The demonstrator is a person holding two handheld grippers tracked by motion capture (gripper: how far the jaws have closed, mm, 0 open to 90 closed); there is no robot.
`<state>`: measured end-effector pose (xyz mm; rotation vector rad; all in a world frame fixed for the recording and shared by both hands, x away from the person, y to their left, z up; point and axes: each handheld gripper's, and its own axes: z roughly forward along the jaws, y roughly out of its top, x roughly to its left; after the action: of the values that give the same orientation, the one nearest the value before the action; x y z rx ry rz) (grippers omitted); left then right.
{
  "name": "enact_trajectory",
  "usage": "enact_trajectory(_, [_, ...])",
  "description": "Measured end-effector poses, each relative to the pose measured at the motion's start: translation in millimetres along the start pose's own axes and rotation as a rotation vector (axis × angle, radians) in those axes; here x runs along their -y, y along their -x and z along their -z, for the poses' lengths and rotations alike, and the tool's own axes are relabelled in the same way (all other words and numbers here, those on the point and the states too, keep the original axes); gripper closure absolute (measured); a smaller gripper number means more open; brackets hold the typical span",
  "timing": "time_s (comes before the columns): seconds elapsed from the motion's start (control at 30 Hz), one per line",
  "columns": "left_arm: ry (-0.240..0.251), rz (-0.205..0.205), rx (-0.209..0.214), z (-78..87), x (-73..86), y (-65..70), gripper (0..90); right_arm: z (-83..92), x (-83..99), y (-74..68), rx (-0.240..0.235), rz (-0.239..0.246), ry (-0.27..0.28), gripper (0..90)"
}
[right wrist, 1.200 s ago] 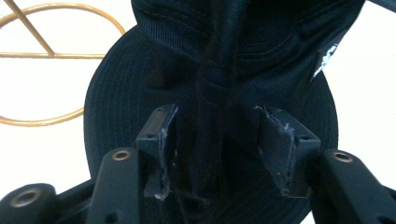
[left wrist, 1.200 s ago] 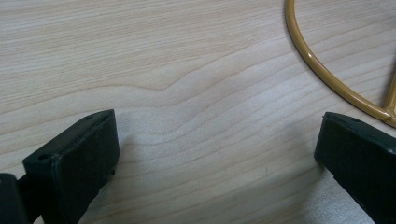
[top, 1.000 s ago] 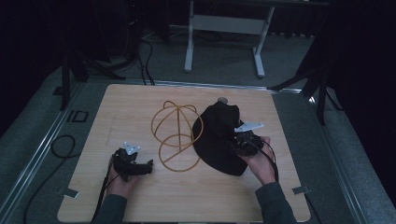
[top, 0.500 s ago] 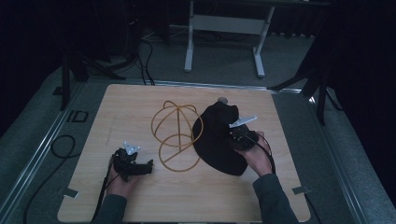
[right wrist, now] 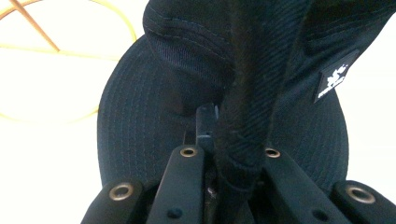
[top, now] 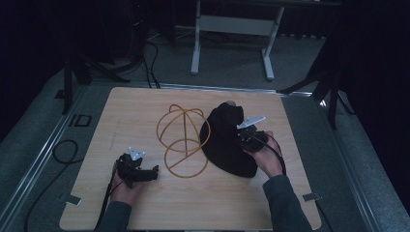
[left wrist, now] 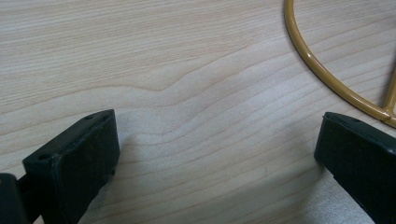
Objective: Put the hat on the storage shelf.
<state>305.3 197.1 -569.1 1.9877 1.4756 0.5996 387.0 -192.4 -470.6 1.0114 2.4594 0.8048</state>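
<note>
We note the wooden table [top: 145, 111] carrying two things: a black cap [top: 225, 140] on its right half and a gold wire stand [top: 183, 140] at centre, a domed frame on a ring base. The cap lies just right of the stand, touching or nearly touching its dome; its long axis runs from far-centre toward the near right. Open table lies left of the stand and along the near edge; the far edge is bare too.

The right tongs [top: 247, 134] sit at the cap's right side. In the right gripper view the jaws are closed onto a fold of the cap's fabric [right wrist: 243, 140], which rises between them. The stand lies to their left, so we judge any move to dress the cap over the dome runs leftward, with the right hand nearer.

The left tongs [top: 153, 170] rest low on the table near the stand's ring [left wrist: 327, 79], jaws spread wide, holding nothing.
</note>
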Motion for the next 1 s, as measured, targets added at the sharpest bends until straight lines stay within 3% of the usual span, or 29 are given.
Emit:
enact_trajectory(0.37, [-0.001, -0.002, 0.0, 0.1, -0.1, -0.1, 0.3, 5.9, -19.8, -2.2, 0.003, 0.044, 0.022, 87.1])
enact_trajectory(1.0, [0.001, 0.0, -0.001, -0.1, -0.1, 0.1, 0.3, 17.1, -49.2, 5.2, -0.056, 0.089, 0.047, 87.9])
